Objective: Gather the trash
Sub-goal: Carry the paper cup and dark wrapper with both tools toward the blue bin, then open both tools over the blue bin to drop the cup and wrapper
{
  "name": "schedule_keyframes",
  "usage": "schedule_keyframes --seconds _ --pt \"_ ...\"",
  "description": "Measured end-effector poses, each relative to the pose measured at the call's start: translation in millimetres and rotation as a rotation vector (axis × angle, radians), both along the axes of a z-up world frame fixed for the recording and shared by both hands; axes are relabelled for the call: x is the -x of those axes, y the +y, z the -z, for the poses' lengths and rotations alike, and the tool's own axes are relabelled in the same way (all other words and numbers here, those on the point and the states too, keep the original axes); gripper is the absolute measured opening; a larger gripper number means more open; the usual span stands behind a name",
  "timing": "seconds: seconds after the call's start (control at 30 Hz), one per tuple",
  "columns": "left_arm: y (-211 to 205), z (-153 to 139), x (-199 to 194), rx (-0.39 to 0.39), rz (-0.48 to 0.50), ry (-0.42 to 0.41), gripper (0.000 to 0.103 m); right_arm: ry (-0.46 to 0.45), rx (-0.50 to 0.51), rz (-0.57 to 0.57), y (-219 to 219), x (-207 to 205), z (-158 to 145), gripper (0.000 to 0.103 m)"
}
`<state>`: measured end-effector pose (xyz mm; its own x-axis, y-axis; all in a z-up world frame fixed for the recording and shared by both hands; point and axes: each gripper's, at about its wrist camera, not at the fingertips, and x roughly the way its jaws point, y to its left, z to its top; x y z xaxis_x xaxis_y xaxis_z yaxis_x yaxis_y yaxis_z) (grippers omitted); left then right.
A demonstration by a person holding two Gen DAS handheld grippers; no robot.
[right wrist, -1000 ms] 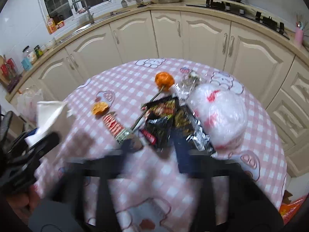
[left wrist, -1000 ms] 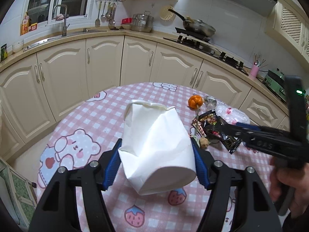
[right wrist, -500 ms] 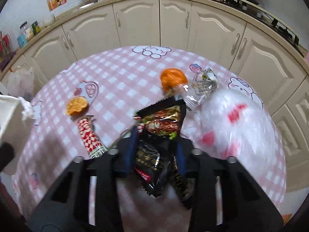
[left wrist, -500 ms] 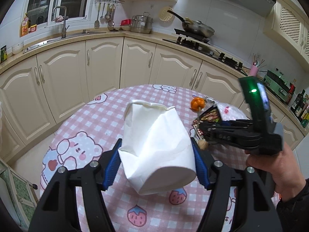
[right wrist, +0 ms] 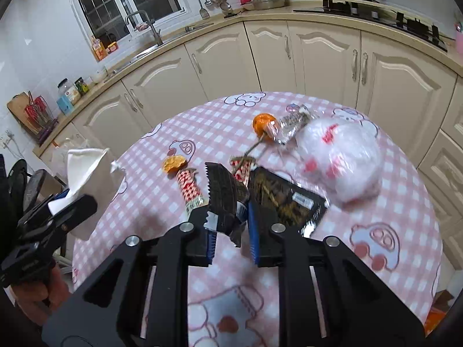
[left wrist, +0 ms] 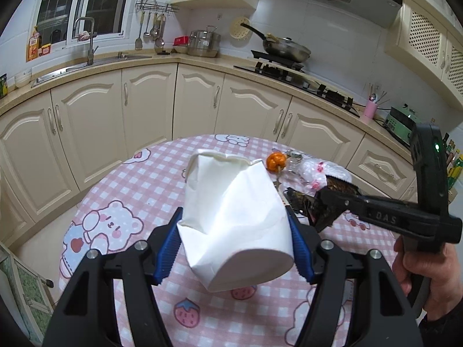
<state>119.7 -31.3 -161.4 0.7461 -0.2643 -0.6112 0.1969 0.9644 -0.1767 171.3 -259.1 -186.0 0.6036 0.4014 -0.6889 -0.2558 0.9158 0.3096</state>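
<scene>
The left tool (left wrist: 235,245) is clamped on a white paper bag (left wrist: 234,217), its blue pads pressing both sides of the bag's lower part; the bag tilts with its open, crumpled mouth pointing away and its round base toward the camera, held clear above the pink checked desk (left wrist: 139,190). The right tool (right wrist: 230,231) has just been closing its jaws, and now they pinch a dark snack wrapper (right wrist: 224,199) between the blue pads; the wrapper's serrated edge sticks up and forward from the grip, lifted off the desk. In the left wrist view that right tool reaches in from the right of the bag, a hand (left wrist: 425,271) around its handle, the wrapper at its tip just beside the bag's right flank.

More trash lies on the desk, all placed here relative to the held wrapper: a second dark wrapper (right wrist: 286,199) lies flat just to its right; a red-and-white checked wrapper (right wrist: 189,188) lies just to its left; a piece of orange peel (right wrist: 173,163) sits beyond that, farther left; a round orange item on a stick (right wrist: 263,123) lies well beyond it; a clear crinkled wrapper (right wrist: 292,123) sits beside that orange item; a large crumpled white plastic bag with red print (right wrist: 344,159) rests to the right and beyond.
</scene>
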Motion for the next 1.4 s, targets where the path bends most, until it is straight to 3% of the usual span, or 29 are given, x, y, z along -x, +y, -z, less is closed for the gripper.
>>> schedule_keyframes --seconds 0.23,0.4,0.7,1.1,1.4 --pt "-20.5 -13.8 14.5 0.001 0.045 -0.034 0.065 -0.037 -0.101 0.055 -33.0 40.2 -16.0 0.018" --pt "-47.8 -25.6 24.0 0.006 0.107 -0.058 0.065 -0.113 -0.157 0.124 -74.1 75.9 -46.6 0.018" --pt "-152.0 -39.1 43.5 0.016 0.335 -0.076 0.065 -0.168 -0.219 0.386 -191.8 154.0 -62.9 0.018" --pt "-323.0 -3.6 89.6 -0.021 0.671 0.011 0.065 -0.095 -0.285 0.785 -341.0 265.7 -11.8 0.018" --pt "-440.2 77.3 115.5 -0.149 0.848 0.180 0.065 0.056 -0.319 0.960 -403.0 299.2 60.1 0.018"
